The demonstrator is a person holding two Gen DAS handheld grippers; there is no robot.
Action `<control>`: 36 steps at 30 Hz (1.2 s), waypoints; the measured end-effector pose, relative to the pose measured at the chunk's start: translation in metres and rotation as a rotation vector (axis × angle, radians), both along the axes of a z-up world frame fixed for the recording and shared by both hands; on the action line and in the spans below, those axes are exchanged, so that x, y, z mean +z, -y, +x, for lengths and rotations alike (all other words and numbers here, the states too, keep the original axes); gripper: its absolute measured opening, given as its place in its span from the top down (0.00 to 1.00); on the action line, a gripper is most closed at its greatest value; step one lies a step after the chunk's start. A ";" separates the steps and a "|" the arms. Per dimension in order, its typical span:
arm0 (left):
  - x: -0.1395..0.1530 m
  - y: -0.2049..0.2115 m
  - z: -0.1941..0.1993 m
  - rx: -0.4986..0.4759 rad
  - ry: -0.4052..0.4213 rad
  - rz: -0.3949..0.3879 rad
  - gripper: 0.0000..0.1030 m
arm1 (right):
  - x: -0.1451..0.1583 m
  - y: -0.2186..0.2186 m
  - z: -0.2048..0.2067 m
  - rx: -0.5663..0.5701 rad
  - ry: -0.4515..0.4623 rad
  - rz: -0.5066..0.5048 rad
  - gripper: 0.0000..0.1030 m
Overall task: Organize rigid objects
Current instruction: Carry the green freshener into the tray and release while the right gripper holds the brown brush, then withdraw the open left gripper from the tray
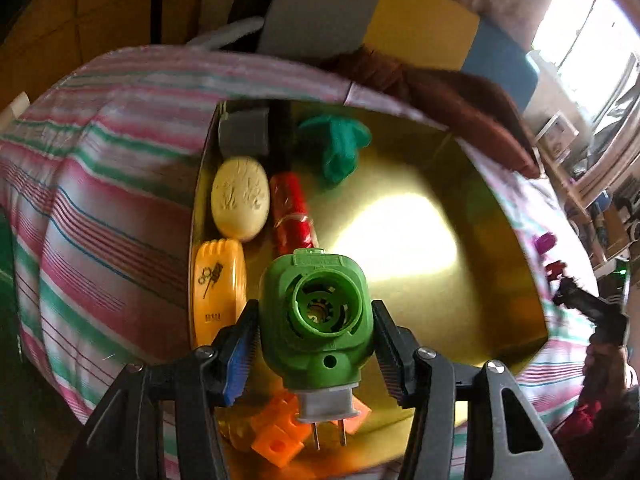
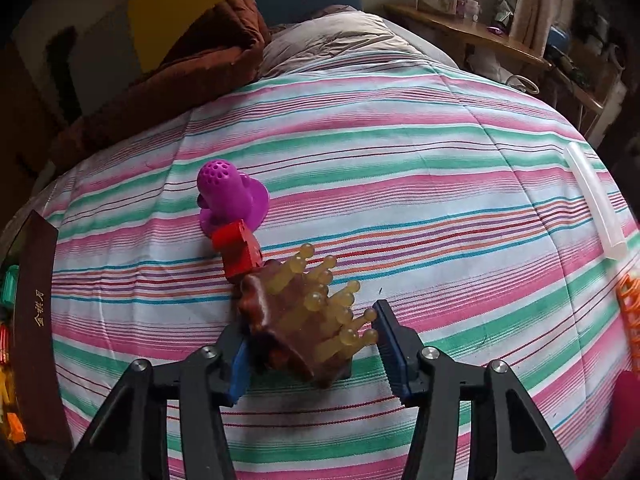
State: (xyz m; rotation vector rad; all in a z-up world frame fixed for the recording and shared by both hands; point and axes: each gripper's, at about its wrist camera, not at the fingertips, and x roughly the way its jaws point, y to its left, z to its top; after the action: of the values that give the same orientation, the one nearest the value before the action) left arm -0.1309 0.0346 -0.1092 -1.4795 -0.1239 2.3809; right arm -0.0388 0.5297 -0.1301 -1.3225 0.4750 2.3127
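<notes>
One green plug-in device (image 1: 316, 332), prongs down.

Green plug-in unit (image 1: 316, 332) prongs down over gold tray (image 1: 460, 168); brown bristle brush (image 2: 304, 320) on striped bedspread.

2 soap bars (image 1: 240, 199), 1 green plug (image 1: 316, 320), 1 brush (image 2: 304, 320).

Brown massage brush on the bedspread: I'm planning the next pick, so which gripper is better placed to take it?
Right. The right gripper already has its open fingers on either side of the brown massage brush. The left gripper sits over the gold tray with the green plug-in device between its fingers.
</notes>
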 end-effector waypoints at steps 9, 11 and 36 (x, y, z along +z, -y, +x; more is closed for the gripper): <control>0.009 0.001 0.012 -0.020 -0.069 -0.051 0.47 | -0.001 -0.002 -0.001 -0.005 -0.001 -0.012 0.47; 0.014 0.006 0.016 -0.013 -0.080 -0.048 0.47 | -0.001 -0.002 0.000 -0.007 -0.002 -0.015 0.47; 0.086 -0.009 0.098 -0.047 -0.365 -0.196 0.47 | 0.004 0.005 0.008 -0.007 0.005 0.004 0.47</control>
State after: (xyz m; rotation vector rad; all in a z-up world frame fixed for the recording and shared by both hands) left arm -0.0334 0.0440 -0.0227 -1.0811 0.2341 2.6374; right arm -0.0306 0.5245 -0.1256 -1.3216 0.4724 2.3029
